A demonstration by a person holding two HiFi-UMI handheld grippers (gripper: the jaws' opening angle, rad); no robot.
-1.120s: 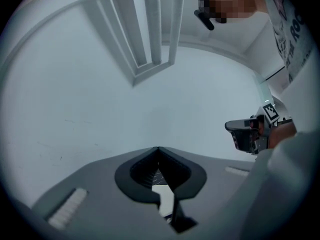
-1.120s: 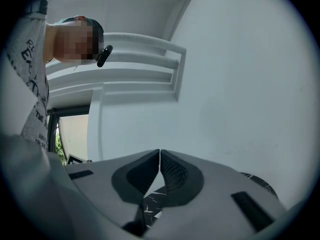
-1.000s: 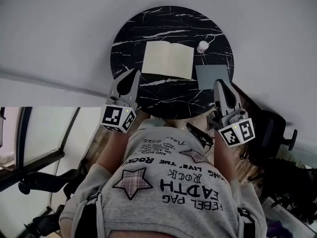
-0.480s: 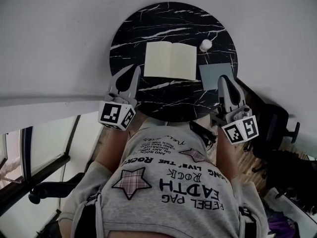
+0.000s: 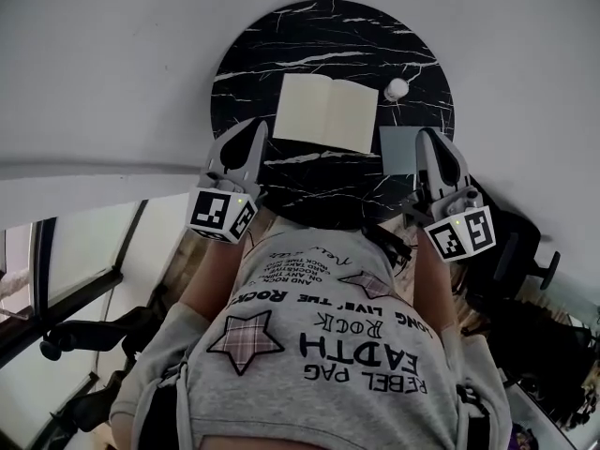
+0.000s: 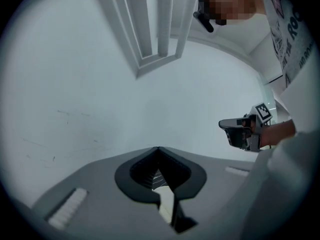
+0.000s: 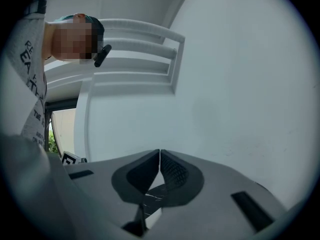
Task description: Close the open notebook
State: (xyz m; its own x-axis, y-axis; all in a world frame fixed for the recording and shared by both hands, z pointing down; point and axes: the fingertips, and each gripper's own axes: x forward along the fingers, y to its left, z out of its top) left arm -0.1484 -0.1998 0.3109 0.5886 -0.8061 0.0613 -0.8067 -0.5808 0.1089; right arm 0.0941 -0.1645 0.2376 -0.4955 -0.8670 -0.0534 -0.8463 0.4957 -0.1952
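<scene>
The open notebook (image 5: 326, 112) lies flat with cream pages up on the round black marble table (image 5: 281, 36). My left gripper (image 5: 255, 126) is shut and empty over the table's near left edge, its tips just left of the notebook's near left corner. My right gripper (image 5: 428, 135) hovers at the near right, beside the grey square pad (image 5: 398, 148), apart from the notebook. In the left gripper view the jaws of my left gripper (image 6: 158, 148) meet, and the right gripper (image 6: 242, 132) shows beyond. In the right gripper view my right gripper (image 7: 159, 151) has its tips touching with nothing held.
A small white object (image 5: 396, 89) sits on the table right of the notebook's far corner. A pale wall surrounds the table's far side. A black office chair (image 5: 520, 251) stands at the right, and dark chair bases lie at the lower left.
Both grippers have moved forward toward the table. The right one now sits beside the grey pad instead of short of it. Notebook unmoved and open.
</scene>
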